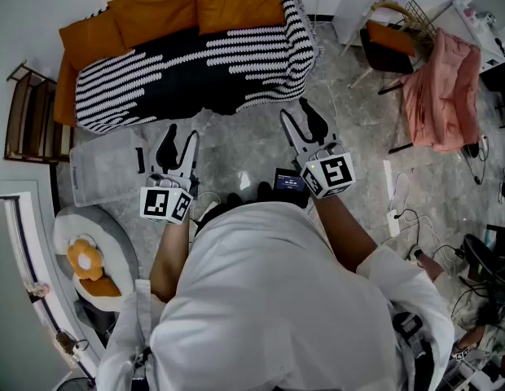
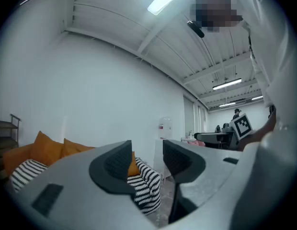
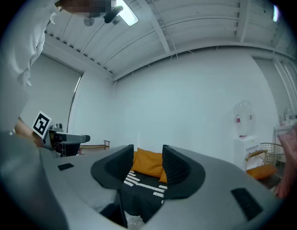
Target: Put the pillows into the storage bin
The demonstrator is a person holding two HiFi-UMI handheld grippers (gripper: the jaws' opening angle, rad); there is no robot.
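Note:
Three orange pillows (image 1: 155, 10) lean along the back of a sofa with a black-and-white striped cover (image 1: 195, 63). A clear plastic storage bin (image 1: 106, 169) sits on the floor in front of the sofa's left end. My left gripper (image 1: 182, 134) is held above the floor just right of the bin, open and empty. My right gripper (image 1: 296, 111) is near the sofa's right front corner, also open with nothing in it. In the left gripper view the pillows (image 2: 48, 147) lie far off to the left. Beyond the open jaws in the right gripper view is an orange pillow (image 3: 149, 158).
A round pet bed (image 1: 90, 259) with a flower toy lies at the lower left. A wooden rack (image 1: 32, 112) stands left of the sofa. A chair draped in pink cloth (image 1: 444, 88) and cables (image 1: 399, 210) are on the right. The floor is grey marble.

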